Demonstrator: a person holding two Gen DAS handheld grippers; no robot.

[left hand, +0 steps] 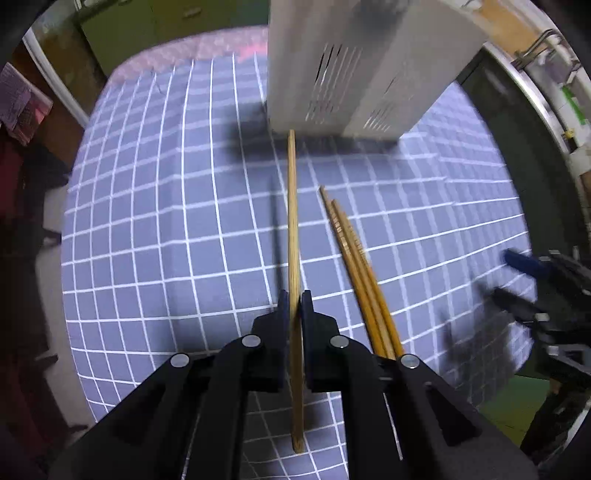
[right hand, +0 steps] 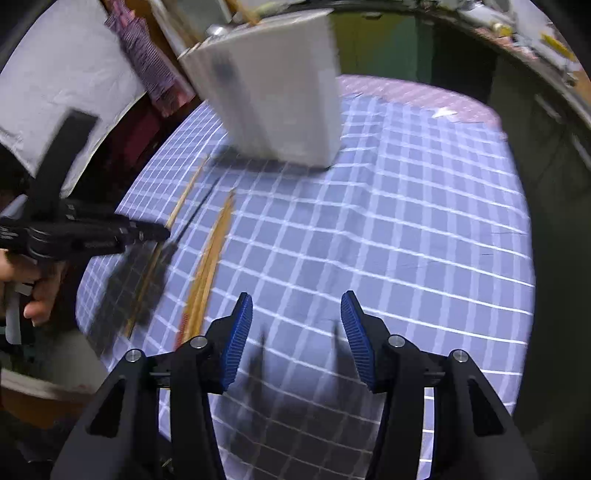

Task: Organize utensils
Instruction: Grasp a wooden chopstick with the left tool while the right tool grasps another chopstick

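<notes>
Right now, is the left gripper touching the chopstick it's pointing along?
Touching. The left wrist view shows the left gripper with both pads pressed against the chopstick.

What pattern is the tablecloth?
The tablecloth is blue-grey with a white grid; the right wrist view shows it best.

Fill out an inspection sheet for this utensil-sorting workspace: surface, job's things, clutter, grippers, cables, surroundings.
Surface: table covered by a blue-grey cloth with a white grid; pink patterned layer shows at the far edge.
Job's things: white slotted utensil holder standing at the far side; one held chopstick pointing toward it; loose chopsticks lying together on the cloth to its right.
Clutter: nothing seen on the cloth.
Grippers: left gripper shut on the held chopstick; right gripper open, empty, above bare cloth.
Cables: nothing seen.
Surroundings: green cabinet behind the table; shelving with blurred items at right; dim room.
</notes>
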